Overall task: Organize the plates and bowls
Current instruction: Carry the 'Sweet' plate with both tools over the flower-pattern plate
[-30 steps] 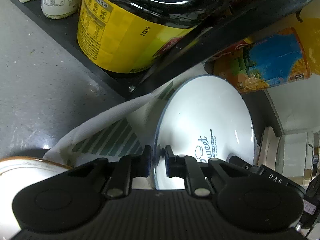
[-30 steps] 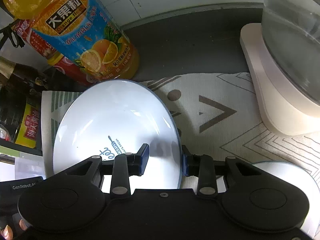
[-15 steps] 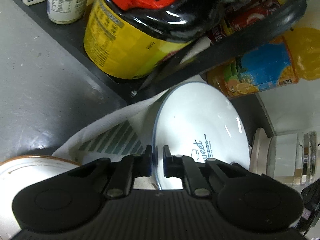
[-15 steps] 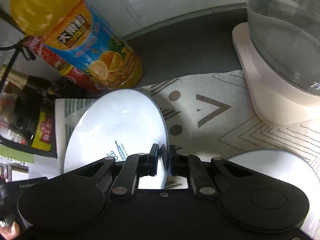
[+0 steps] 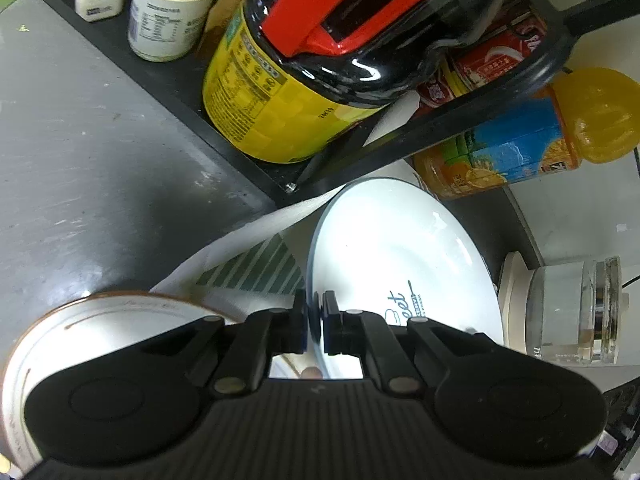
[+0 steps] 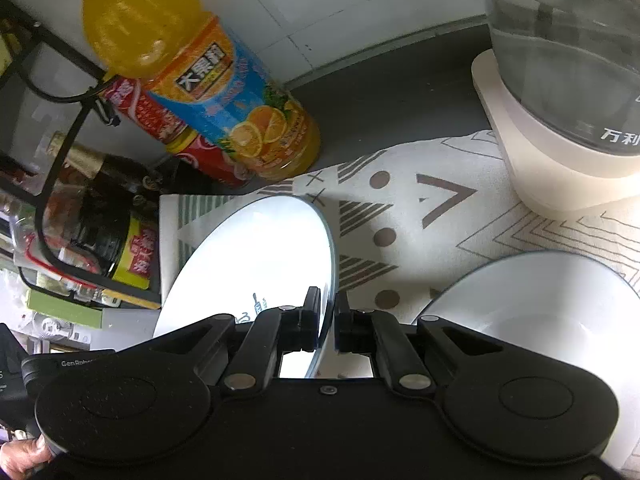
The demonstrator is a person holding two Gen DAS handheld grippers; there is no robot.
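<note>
A white plate with a blue rim and blue lettering [image 5: 400, 264] is lifted and tilted above the patterned cloth. My left gripper [image 5: 315, 326] is shut on its near rim. My right gripper [image 6: 328, 322] is shut on the opposite rim of the same plate [image 6: 256, 260]. A white bowl with a brown rim [image 5: 100, 320] sits low at the left of the left wrist view. Another white dish [image 6: 540, 300] lies on the cloth at the right of the right wrist view.
A black wire rack [image 5: 440, 132] holds a big yellow-labelled jar [image 5: 280, 100] and cans. An orange juice bottle [image 6: 224, 96] stands by the tiled wall. A glass kettle on a white base [image 6: 560, 100] stands at the right on the patterned cloth [image 6: 420, 220]. Grey counter [image 5: 80, 140] lies left.
Both grippers have closed onto the plate's rim and raised it off the cloth; the plate now stands more tilted and farther from the cloth.
</note>
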